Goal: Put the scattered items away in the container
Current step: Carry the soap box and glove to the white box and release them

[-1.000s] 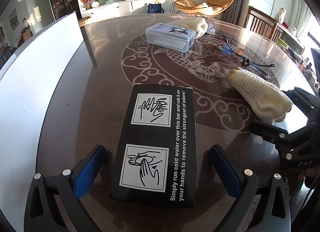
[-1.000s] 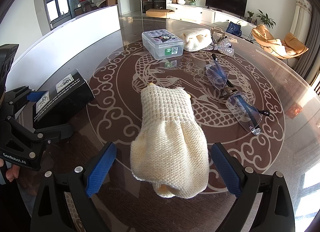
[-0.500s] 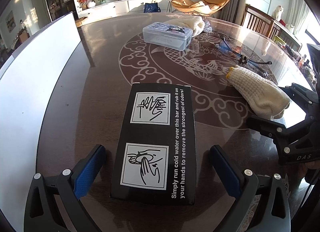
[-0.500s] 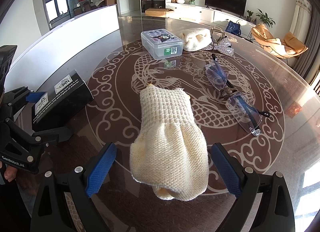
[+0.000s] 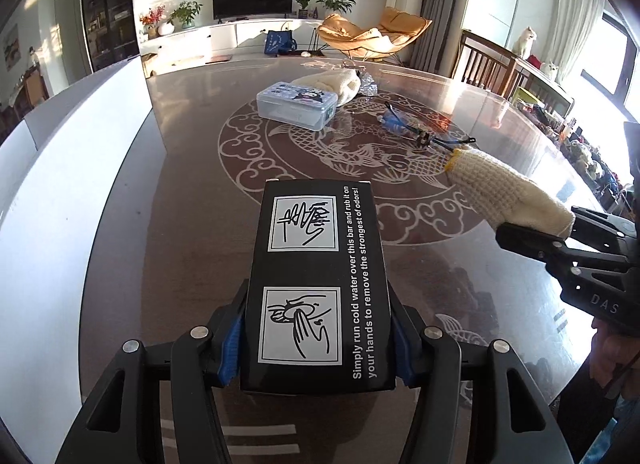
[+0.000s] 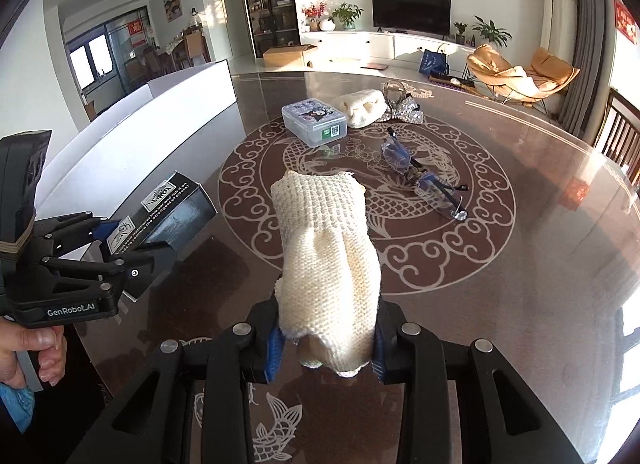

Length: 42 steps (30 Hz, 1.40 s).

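A black box [image 5: 316,288] with white hand drawings sits between the blue pads of my left gripper [image 5: 318,340], whose jaws are closing and press on its two sides. In the right wrist view the box [image 6: 160,216] hangs tilted above the table in the left gripper [image 6: 132,252]. My right gripper [image 6: 326,348] is closing its jaws too, and the pads squeeze the finger end of a cream knit glove [image 6: 328,256], raised off the glass. The glove [image 5: 508,192] and right gripper [image 5: 532,236] show at the right of the left wrist view. A long white container [image 5: 80,152] runs along the table's left side.
On the round brown glass table [image 5: 192,224] lie a clear plastic box with a cartoon lid [image 5: 296,106], a second cream glove [image 5: 332,82], a pair of glasses [image 5: 420,132] and a silver bow [image 6: 400,112]. A hand [image 6: 32,348] holds the left gripper. Chairs stand beyond the table's right edge.
Both grippers went from wide open to closed on their items. The black box and the glove have come up off the table, and both views have risen and tilted.
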Tool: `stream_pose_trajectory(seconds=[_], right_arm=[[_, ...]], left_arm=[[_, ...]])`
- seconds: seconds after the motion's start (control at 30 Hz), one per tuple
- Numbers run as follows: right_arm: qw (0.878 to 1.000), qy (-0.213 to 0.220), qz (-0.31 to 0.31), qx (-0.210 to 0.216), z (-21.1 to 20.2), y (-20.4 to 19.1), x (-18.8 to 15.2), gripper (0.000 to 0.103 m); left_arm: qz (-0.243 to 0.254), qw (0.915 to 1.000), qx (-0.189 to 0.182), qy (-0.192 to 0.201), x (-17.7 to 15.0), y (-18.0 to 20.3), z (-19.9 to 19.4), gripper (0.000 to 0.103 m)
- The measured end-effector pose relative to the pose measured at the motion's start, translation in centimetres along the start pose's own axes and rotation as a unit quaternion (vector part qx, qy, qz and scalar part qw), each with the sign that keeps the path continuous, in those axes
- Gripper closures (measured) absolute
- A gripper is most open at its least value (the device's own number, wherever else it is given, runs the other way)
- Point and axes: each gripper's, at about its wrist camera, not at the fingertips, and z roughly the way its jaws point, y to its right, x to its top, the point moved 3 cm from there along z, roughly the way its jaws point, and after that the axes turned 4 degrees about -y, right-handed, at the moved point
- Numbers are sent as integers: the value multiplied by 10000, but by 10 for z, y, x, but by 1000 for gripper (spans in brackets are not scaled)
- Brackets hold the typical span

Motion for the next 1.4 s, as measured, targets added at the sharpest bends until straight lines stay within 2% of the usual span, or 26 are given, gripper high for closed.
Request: stream_pose_trajectory(seconds=[0.13,0.2,0.27,0.37,0.47,0.57,0.7,0.83,0.87,0.9,0.93,0.97,1.03,1.1,1.17,1.27,1.4], right_arm=[[9995,-67,121,267,5,-8,-4,68],[9988,6,91,486,3,-22,3,68],[9975,150,-99,690,-3,-46,20,68],[9923,423,-508,1046,-14,-96,62,68],[9819,714,-912,1500,-22,-161,107,68],[9689,783,-1293,1957,-17,-233,143,68],[9576,604,-1792,2174,18,-319,165,68],[9541,285,-2212,2001,70,-371,170,68],[9530,202,-2318,1942,83,-379,170,62],[9524,122,-2418,1852,94,-385,170,60],[9517,55,-2515,1758,104,-390,169,54],[9500,-2,-2605,1722,112,-394,167,53],[9461,-8,-2766,1687,119,-398,164,53],[9453,122,-2851,1581,120,-398,163,53],[9470,8,-2982,1192,129,-397,158,52],[9384,40,-3383,704,133,-398,145,52],[9341,-20,-3525,561,133,-393,143,52]], left_arm=[[-137,9996,-110,214,-11,-3,-32,45],[-343,9984,-204,402,-11,-17,-57,45],[-502,9969,-129,585,-8,-40,-83,45],[-730,9927,372,881,1,-89,-121,45],[-1167,9837,896,1032,2,-152,-150,45],[-1672,9733,1261,938,-6,-215,-160,45],[-2148,9614,1610,597,-18,-279,-147,45],[-2510,9519,1689,480,-26,-313,-138,45],[-2547,9508,1704,461,-27,-317,-136,43],[-2562,9498,1741,435,-28,-320,-134,41],[-2563,9487,1805,405,-28,-322,-132,27],[-2554,9477,1872,397,-27,-323,-131,9],[-2514,9460,1997,443,-26,-323,-129,0],[-2500,9446,2082,434,-25,-324,-126,0],[-2537,9440,2073,397,-27,-324,-121,0],[-2472,9455,2095,333,-30,-324,-115,0],[-2395,9438,2253,323,-29,-321,-113,0]])
